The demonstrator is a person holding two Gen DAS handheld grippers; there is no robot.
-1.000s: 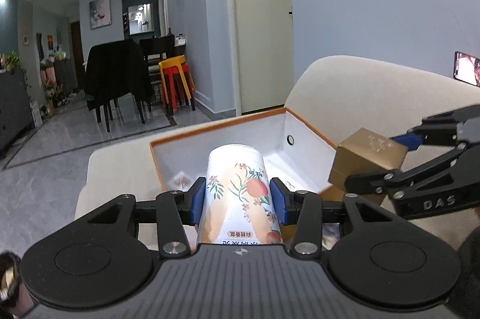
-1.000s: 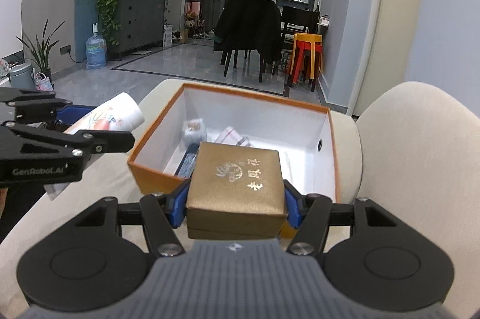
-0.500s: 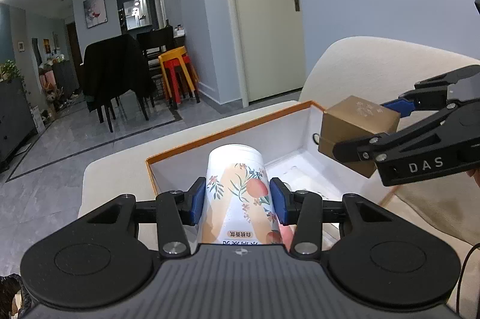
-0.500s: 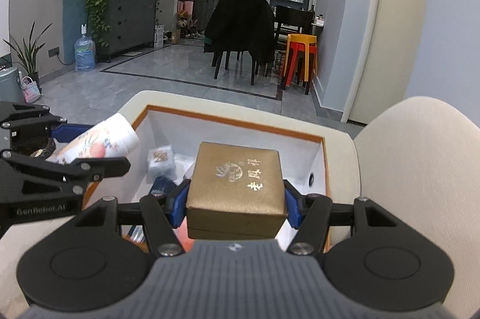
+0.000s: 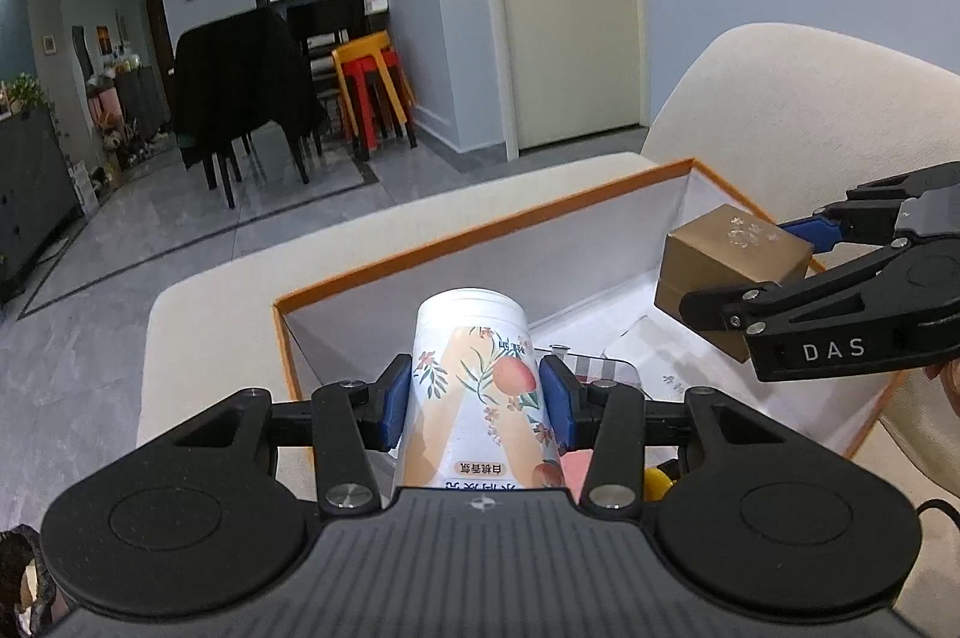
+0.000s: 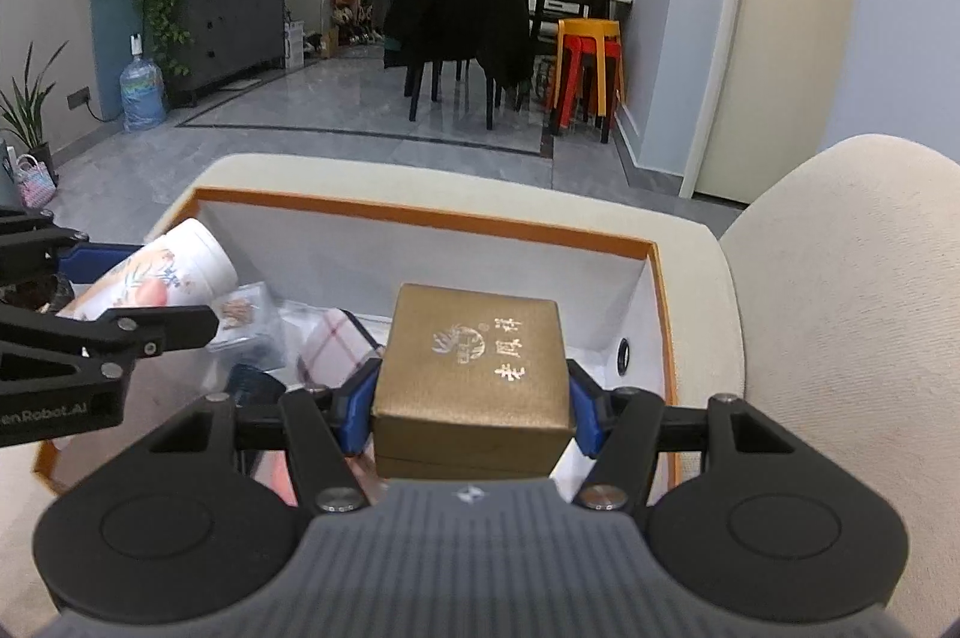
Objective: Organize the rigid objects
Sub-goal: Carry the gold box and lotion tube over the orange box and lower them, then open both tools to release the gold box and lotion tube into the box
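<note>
I'm hovering both claws over the orange box (image 6: 420, 218), left claw (image 5: 477, 401) clamping the floral can (image 5: 480, 386), right claw (image 6: 471, 407) squeezing the gold box (image 6: 474, 362), both still needing dropping among stuff below.

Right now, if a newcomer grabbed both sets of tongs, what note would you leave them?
Left tongs: shut on the floral white bottle, held over the near left corner of the orange-rimmed box.
Right tongs: shut on the gold gift box, held over the box's right half.
Already inside: a plaid packet and a small clear case.
Left: lower both, release into free spots.
</note>
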